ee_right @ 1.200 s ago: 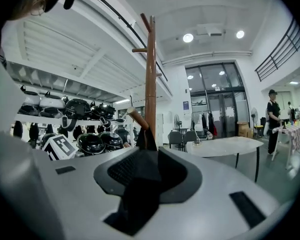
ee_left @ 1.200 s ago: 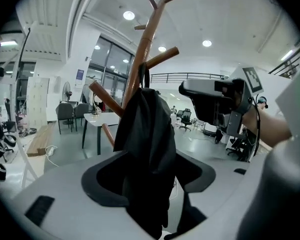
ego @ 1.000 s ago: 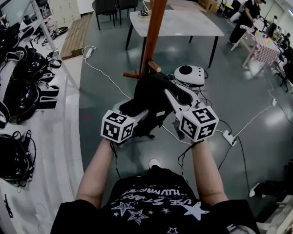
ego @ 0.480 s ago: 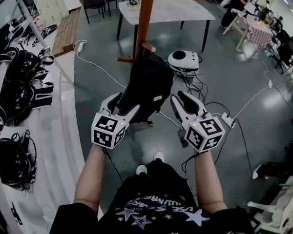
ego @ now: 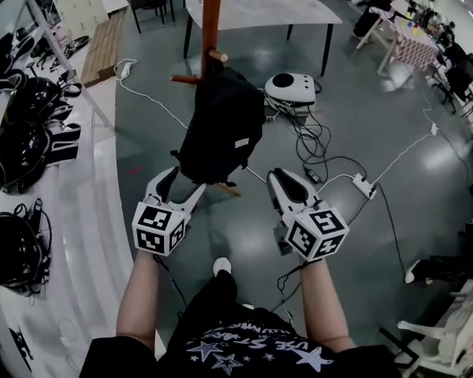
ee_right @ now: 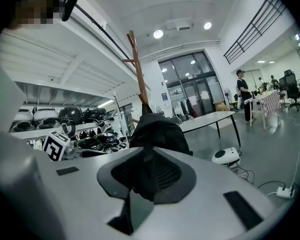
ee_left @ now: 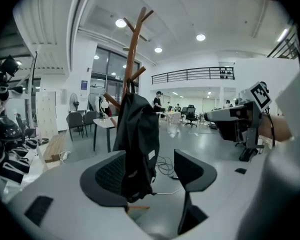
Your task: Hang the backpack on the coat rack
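Backpack [ego: 221,124] hangs on coat rack [ego: 213,10], clear of the spread left gripper [ego: 187,179] and the closing, empty right gripper [ego: 284,176].

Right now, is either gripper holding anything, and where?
Nothing. Backpack hangs on the coat rack; left gripper open and empty, right gripper jaws closing with nothing between.

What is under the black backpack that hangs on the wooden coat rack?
Under the black backpack, one foot of the brown wooden coat rack sticks out on the grey floor. The pole's lower part and any other feet are covered by the backpack.
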`<action>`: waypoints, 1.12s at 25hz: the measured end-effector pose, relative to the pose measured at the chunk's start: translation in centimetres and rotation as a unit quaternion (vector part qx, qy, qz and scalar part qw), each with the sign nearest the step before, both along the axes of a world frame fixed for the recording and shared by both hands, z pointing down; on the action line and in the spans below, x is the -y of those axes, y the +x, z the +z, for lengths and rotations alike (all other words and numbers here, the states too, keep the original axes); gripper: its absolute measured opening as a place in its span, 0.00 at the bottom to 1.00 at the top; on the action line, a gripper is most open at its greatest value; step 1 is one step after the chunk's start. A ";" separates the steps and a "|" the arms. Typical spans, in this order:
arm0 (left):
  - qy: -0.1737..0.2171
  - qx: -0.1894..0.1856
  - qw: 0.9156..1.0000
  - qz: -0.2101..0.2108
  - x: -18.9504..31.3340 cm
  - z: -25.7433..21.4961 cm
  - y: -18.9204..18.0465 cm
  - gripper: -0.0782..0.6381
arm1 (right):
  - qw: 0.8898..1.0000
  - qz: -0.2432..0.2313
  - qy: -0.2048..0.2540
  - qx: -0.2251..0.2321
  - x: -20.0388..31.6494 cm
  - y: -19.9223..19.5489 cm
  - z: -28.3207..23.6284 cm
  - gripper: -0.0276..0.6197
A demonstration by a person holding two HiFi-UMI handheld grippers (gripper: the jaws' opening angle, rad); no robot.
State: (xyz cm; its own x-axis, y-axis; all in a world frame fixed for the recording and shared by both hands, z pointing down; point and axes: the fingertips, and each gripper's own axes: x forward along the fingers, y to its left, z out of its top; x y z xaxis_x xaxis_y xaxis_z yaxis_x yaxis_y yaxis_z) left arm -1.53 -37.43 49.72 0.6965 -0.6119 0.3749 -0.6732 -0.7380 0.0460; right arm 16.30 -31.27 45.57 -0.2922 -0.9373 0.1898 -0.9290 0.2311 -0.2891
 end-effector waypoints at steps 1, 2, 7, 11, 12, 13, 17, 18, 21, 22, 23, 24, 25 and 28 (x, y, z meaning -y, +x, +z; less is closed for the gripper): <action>-0.004 -0.003 1.000 0.000 -1.2 0.0 0.2 0.54 | 1.000 -0.001 -0.002 0.002 -1.3 0.1 0.0 0.14; -0.006 -0.006 1.000 0.000 -2.6 -0.1 0.5 0.54 | 1.000 -0.002 -0.004 0.003 -2.7 0.2 0.0 0.11; 0.004 -0.021 1.000 0.014 -10.1 -1.8 1.9 0.51 | 1.000 -0.025 0.003 0.005 -10.0 -0.1 -0.7 0.06; 0.002 -0.031 0.999 0.028 -17.0 -2.7 2.3 0.36 | 0.999 -0.031 0.002 -0.018 -15.2 -0.7 -1.2 0.06; 0.005 -0.032 0.999 0.027 -18.7 -2.9 2.1 0.32 | 0.999 -0.031 0.000 -0.023 -16.3 -0.9 -1.2 0.06; 0.010 -0.034 0.999 0.018 -20.1 -3.2 1.6 0.27 | 0.999 -0.032 0.000 -0.025 -17.4 -1.1 -1.2 0.06; 0.024 -0.039 0.999 -0.022 -24.3 -4.0 -1.0 0.14 | 0.999 -0.035 0.002 -0.017 -20.8 -2.1 -1.3 0.06; 0.022 -0.038 0.999 -0.024 -25.2 -4.0 -1.6 0.13 | 0.999 -0.037 0.002 -0.013 -21.5 -2.5 -1.3 0.06; 0.010 -0.028 0.999 -0.020 -27.9 -3.6 -3.1 0.13 | 0.999 -0.042 0.001 0.000 -23.1 -3.9 -1.0 0.06; 0.006 -0.023 1.000 -0.017 -28.8 -3.5 -3.4 0.13 | 0.999 -0.046 0.000 0.004 -23.6 -4.4 -0.9 0.06; 0.003 -0.018 1.000 -0.012 -29.7 -3.3 -3.7 0.13 | 0.999 -0.049 -0.001 0.006 -24.1 -4.9 -0.9 0.06; 0.001 -0.014 1.000 -0.006 -30.6 -3.2 -4.0 0.13 | 0.999 -0.051 -0.001 0.008 -24.6 -5.5 -0.9 0.06; 0.000 -0.010 1.000 0.001 -31.4 -3.1 -4.2 0.13 | 0.999 -0.053 -0.001 0.009 -25.0 -6.0 -0.9 0.06; 0.008 -0.001 1.000 0.020 -32.7 -3.1 -5.1 0.13 | 0.999 -0.052 0.002 0.007 -25.7 -7.4 -1.3 0.06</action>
State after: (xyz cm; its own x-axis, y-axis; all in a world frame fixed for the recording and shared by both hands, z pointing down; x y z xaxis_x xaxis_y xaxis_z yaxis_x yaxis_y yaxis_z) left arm -6.65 -4.75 46.61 0.7214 -0.5885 0.3651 -0.6424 -0.7656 0.0354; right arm 8.86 -5.54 44.29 -0.3903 -0.9027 0.1812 -0.8960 0.3272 -0.3002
